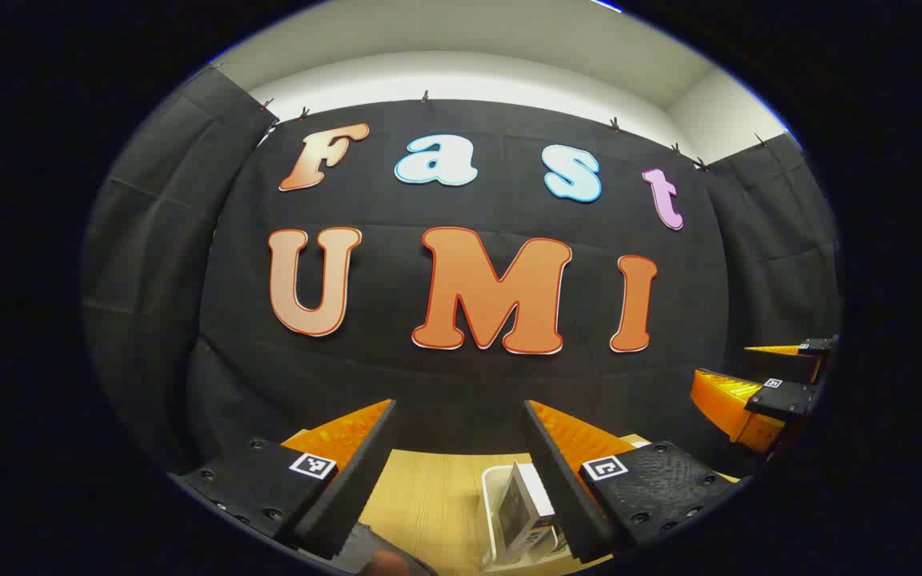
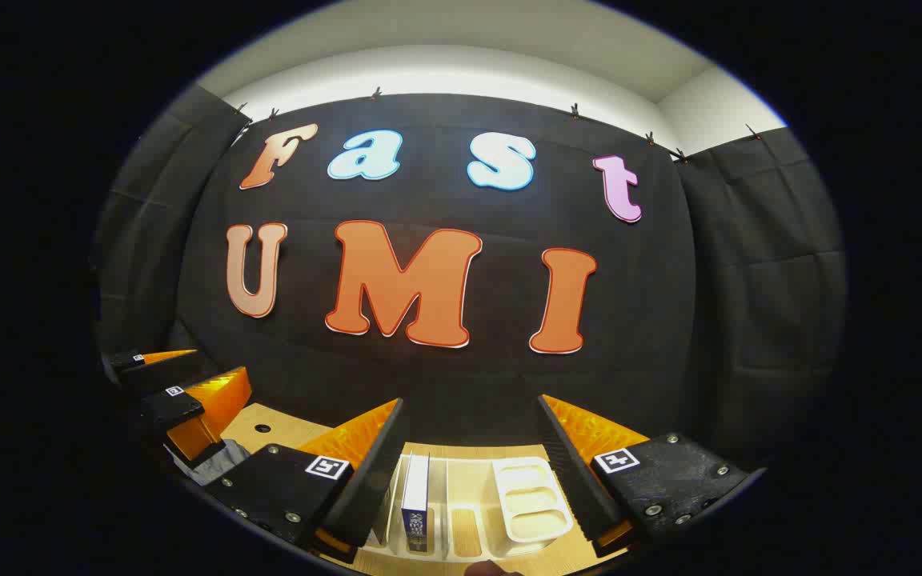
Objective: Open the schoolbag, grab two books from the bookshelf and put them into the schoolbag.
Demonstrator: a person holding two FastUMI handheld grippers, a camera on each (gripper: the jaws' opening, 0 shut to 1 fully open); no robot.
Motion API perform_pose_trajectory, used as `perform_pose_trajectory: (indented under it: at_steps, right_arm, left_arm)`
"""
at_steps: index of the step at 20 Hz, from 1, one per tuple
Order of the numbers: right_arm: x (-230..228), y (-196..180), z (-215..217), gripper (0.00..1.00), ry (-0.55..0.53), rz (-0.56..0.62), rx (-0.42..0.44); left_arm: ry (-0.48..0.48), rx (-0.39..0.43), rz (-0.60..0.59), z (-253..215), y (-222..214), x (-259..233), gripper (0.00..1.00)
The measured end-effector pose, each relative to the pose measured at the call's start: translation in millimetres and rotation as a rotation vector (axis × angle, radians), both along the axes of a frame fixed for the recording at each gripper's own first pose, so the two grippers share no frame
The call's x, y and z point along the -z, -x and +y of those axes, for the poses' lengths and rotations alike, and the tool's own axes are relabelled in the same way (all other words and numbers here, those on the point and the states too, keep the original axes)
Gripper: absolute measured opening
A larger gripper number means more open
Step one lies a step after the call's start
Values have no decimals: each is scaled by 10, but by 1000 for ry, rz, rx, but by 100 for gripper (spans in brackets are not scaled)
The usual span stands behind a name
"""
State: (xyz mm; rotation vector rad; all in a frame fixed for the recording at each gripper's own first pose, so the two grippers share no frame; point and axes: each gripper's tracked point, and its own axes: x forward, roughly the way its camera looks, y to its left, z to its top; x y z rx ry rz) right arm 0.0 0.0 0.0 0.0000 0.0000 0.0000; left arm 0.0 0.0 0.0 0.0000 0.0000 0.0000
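I am holding both grippers, left gripper (image 1: pixel 458 448) and right gripper (image 2: pixel 471 444), up with jaws wide and empty. The books (image 2: pixel 415 502) are waiting in the white bookshelf (image 2: pixel 533 512) on the table (image 1: pixel 421 496), so I think nothing is packed yet.

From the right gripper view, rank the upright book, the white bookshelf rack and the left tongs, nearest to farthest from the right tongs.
1. Upright book: between the open fingers, left of centre.
2. White bookshelf rack: around it, just beyond.
3. Left tongs: far left, apart.

— Any writing you can make out?
— Only small white lettering on the dark blue spine of the upright book (image 2: pixel 415 502) in the white plastic rack (image 2: pixel 529 500); too small to read.
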Motion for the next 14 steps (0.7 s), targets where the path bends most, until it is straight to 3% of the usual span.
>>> perform_pose_trajectory:
  at_steps: [10, 14]
  right_arm:
    - [33, 13, 17, 95, -46, -1, -72]
    - [29, -32, 23, 95, -20, -1, -80]
  left_arm:
    - [-64, -15, 2, -183, 146, 26, 96]
    - [-114, -62, -10, -83, 184, -9, 96]
